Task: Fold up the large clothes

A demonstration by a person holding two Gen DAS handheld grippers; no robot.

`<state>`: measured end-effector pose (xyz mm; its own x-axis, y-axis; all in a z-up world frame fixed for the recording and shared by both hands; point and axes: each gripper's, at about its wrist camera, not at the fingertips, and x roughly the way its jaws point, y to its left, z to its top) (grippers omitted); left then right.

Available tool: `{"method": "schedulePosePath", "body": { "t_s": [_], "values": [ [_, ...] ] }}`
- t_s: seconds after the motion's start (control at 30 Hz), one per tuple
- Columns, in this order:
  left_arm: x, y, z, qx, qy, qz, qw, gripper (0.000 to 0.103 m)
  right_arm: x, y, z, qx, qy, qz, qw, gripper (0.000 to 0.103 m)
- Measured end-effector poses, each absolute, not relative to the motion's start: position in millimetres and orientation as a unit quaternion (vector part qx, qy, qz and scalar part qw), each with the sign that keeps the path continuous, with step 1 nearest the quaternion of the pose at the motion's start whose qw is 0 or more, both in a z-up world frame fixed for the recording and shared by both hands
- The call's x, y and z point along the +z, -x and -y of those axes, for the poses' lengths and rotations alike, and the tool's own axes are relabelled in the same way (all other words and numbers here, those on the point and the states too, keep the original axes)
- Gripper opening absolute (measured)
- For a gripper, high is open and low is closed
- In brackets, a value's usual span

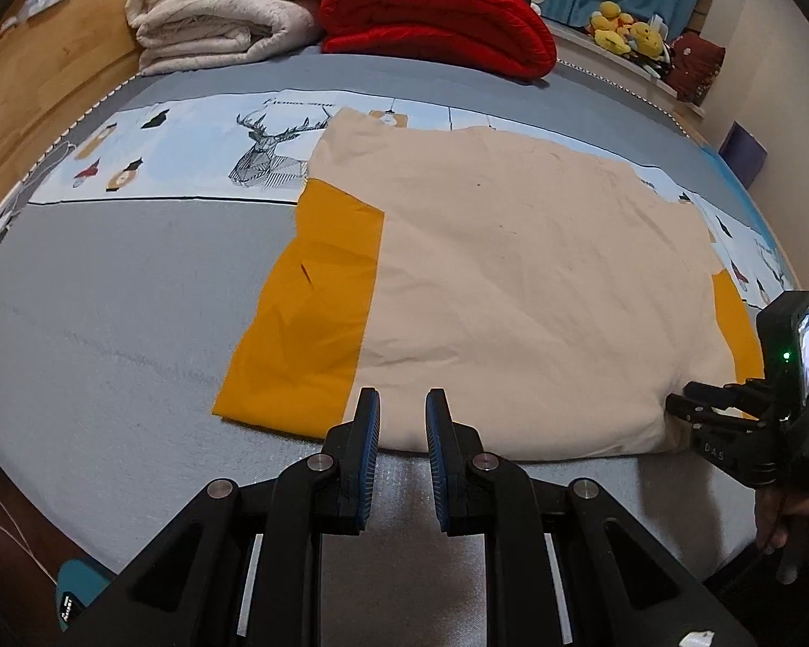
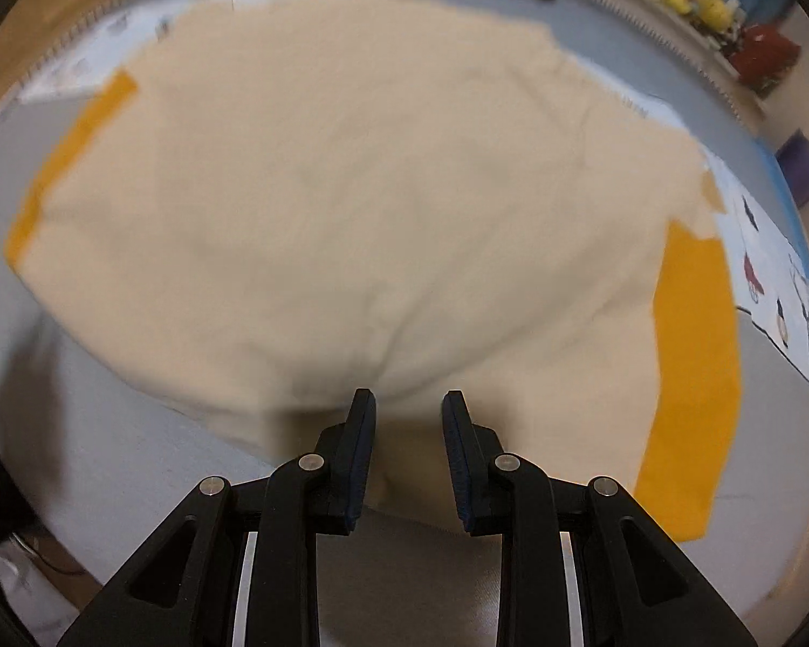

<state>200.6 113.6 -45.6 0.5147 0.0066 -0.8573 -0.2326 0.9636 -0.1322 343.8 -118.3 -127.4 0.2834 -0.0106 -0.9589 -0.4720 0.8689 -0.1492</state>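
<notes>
Two grippers are held low in their frames over a cream garment (image 1: 512, 280): left gripper (image 1: 402, 404) slightly spread, empty; right gripper (image 2: 409, 404) likewise, nothing pinched.

A grey bed (image 1: 108, 296) carries a cream-and-orange garment (image 1: 512, 280), printed sheet (image 1: 189, 156), folded white blanket (image 1: 226, 5) and red quilt (image 1: 437, 16).

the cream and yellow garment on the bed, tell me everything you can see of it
The garment is a large cream piece with mustard-yellow panels at both sides, in soft, lightly creased fabric. It lies spread flat on the grey bed, its far edge over a printed sheet, its near edge looking doubled over. The right tool is at that near edge, its jaws apart.
</notes>
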Motion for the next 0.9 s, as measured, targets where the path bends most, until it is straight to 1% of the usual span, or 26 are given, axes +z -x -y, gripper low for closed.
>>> {"method": "schedulePosePath", "body": {
  "t_s": [0.13,0.27,0.5,0.67,0.9],
  "values": [
    [-48.8,-198.7,-118.3,0.067,0.126,-0.492,0.859,0.016,-115.8,-349.0,117.7,0.155,0.188,-0.559,0.793,0.028],
    [-55.4,-195.6,-121.7,0.066,0.140,-0.501,0.852,0.016,-126.1,-350.3,122.2,0.143,0.201,-0.576,0.779,0.028],
    [-80.0,-188.5,-142.6,0.049,0.237,-0.508,0.827,0.016,-91.8,-348.4,129.8,0.163,0.152,-0.538,0.813,0.028],
    [-102.3,-184.3,-160.1,0.071,0.286,-0.516,0.805,0.016,-90.4,-348.4,132.3,0.168,0.138,-0.542,0.812,0.028],
    [-117.5,-183.7,-166.0,0.104,0.289,-0.530,0.790,0.017,-79.2,-345.0,122.5,0.189,0.134,-0.527,0.818,0.028]
  ]
}}
